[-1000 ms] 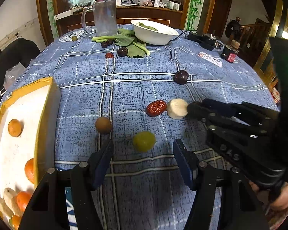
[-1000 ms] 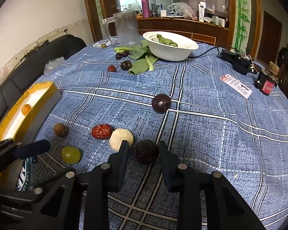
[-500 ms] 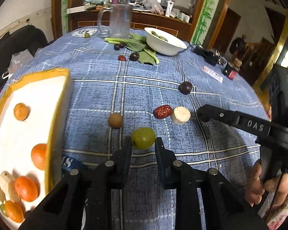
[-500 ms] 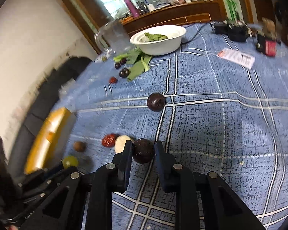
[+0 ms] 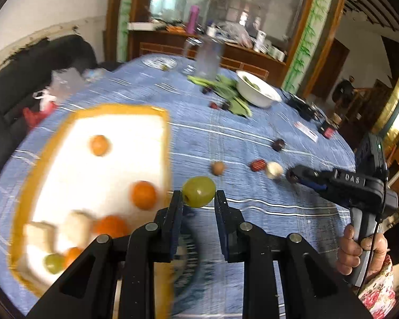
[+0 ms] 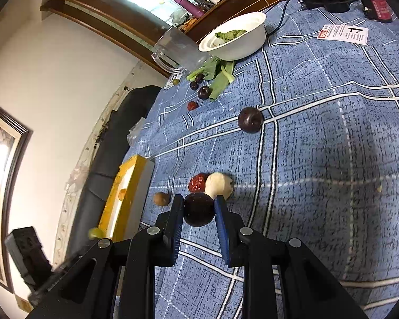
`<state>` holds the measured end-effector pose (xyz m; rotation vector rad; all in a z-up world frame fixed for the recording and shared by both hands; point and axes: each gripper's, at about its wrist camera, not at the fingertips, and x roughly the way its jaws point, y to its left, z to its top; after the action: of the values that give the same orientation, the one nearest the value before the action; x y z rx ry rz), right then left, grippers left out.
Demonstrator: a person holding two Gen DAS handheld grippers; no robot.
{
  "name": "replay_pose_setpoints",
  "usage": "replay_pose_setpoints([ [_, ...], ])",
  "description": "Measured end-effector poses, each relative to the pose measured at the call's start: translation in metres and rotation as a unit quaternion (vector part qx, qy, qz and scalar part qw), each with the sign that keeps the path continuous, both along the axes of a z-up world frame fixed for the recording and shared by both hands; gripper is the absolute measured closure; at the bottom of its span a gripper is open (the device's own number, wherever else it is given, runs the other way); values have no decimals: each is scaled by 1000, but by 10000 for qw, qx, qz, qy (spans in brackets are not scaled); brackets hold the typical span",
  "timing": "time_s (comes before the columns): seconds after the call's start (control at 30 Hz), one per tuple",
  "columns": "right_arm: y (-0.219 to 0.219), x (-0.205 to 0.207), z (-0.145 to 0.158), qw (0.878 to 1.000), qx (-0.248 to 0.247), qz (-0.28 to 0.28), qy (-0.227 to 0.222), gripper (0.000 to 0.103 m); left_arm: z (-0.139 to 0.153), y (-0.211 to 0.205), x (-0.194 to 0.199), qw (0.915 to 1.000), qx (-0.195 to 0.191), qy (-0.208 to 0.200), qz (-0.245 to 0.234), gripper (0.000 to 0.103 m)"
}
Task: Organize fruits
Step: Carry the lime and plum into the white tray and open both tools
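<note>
My left gripper (image 5: 199,202) is shut on a green grape (image 5: 199,191) and holds it above the tablecloth, just right of the yellow-rimmed white tray (image 5: 93,111) that holds oranges, pale pieces and a green grape. My right gripper (image 6: 199,212) is shut on a dark plum (image 6: 199,210), lifted over the cloth; it also shows in the left wrist view (image 5: 292,176). On the cloth lie a red date (image 6: 198,182), a pale round fruit (image 6: 220,184), a brown longan (image 6: 161,198) and another dark plum (image 6: 250,120).
At the far end stand a white bowl (image 6: 234,40) with greens, a glass mug (image 6: 178,47), leafy greens (image 6: 220,74) with small dark fruits, a paper card (image 6: 343,34) and black devices. A black sofa (image 5: 26,79) lies beyond the table's left edge.
Both grippers closed on their fruit and lifted. The left one carried the green grape left toward the tray; the right one rose and tilted with the dark plum.
</note>
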<state>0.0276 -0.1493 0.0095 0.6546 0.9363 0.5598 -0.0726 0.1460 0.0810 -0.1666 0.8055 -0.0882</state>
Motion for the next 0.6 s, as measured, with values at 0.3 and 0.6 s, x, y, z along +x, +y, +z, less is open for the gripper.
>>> replay_pose_setpoints([
  [0.3, 52, -27, 16, 9991, 189, 362, 133, 77, 4, 91, -21, 9959, 31, -72, 905, 79],
  [0.6, 166, -62, 56, 9894, -226, 1406, -289, 77, -14, 141, -30, 9903, -342, 84, 1347, 79],
])
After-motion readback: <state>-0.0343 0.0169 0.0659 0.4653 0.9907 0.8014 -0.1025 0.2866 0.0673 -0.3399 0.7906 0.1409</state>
